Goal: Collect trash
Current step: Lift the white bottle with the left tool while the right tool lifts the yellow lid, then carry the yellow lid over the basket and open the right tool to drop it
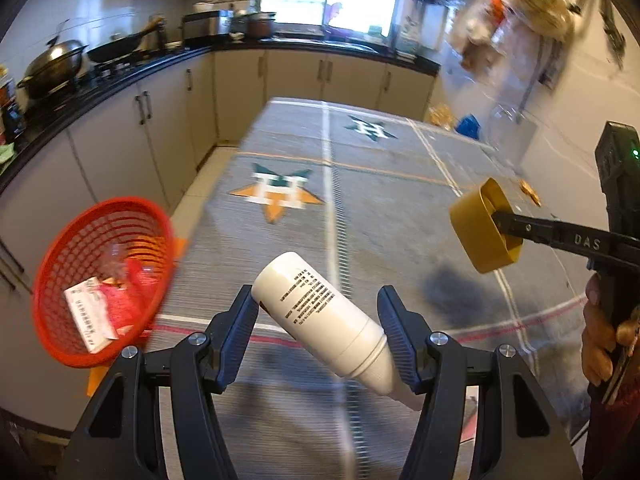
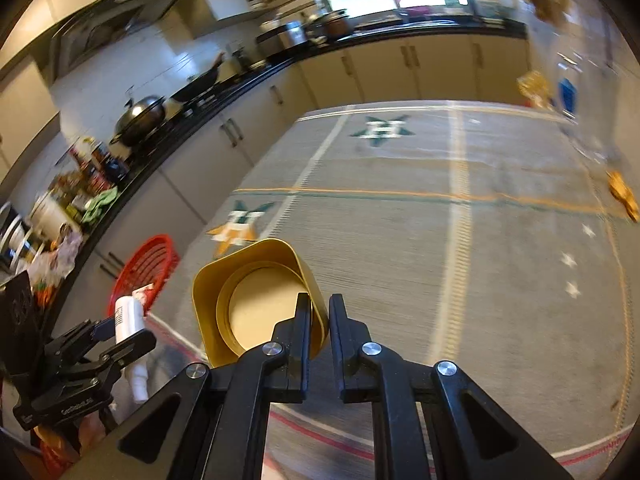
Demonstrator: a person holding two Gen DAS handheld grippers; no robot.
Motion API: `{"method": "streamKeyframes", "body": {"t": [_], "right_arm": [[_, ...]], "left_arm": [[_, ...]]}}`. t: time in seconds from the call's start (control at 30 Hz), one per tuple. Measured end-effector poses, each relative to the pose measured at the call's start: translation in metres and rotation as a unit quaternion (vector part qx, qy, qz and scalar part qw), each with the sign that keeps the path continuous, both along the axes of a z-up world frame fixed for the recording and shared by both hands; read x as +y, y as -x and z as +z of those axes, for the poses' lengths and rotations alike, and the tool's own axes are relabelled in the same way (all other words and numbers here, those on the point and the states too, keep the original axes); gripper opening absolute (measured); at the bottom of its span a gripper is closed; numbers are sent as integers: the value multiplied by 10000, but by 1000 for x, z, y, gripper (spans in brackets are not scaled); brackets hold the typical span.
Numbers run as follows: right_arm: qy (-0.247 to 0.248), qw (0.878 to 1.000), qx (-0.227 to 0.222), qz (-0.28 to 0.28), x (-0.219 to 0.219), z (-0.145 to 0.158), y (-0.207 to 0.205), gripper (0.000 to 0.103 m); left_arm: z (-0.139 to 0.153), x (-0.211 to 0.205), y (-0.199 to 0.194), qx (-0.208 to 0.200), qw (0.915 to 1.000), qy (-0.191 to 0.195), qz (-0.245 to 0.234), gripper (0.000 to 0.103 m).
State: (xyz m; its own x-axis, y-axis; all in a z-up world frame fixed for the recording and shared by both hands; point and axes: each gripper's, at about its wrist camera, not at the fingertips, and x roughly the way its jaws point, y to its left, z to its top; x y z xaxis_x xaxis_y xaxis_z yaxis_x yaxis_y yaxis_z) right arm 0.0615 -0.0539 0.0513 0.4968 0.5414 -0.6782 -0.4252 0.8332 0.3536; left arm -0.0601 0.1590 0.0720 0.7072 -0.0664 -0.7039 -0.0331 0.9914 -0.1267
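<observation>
My left gripper (image 1: 320,320) is shut on a white plastic bottle (image 1: 328,320) that lies slantwise between the fingers, above the table. It also shows in the right wrist view (image 2: 127,318). A red mesh basket (image 1: 60,264) with paper and red wrappers inside sits at the table's left edge; it also shows in the right wrist view (image 2: 152,256). My right gripper (image 2: 320,316) is shut on the wall of a gold cup-shaped lid (image 2: 248,276), held above the table. The gold lid also shows in the left wrist view (image 1: 476,232).
The table has a grey striped cloth (image 1: 380,200) with star emblems. An orange scrap (image 2: 622,194) lies at the far right of the cloth. A kitchen counter (image 1: 120,76) with woks and pots runs along the left and back.
</observation>
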Motion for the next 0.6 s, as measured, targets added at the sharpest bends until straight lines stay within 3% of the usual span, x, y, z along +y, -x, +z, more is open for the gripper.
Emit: {"method": "streamKeyframes", "body": {"t": [0.2,0.27,0.3,0.33,0.6], "right_arm": [[71,9988,-33,486,69,16,-1,10],[82,9980,-17,632,95,18,-1,10],[87,9976,-16,681,104,19,-2,10],[104,9969,-19,776,119,21,-2,10],[102,9908,128,1344,213,14,-2,10]], "left_arm": [[6,64,9,-159,9977,88,659,61],[5,84,11,-168,9962,117,847,55],[5,94,12,-171,9955,142,925,41],[3,107,11,-119,9947,206,999,37],[-32,176,-2,193,9880,457,1460,34]]}}
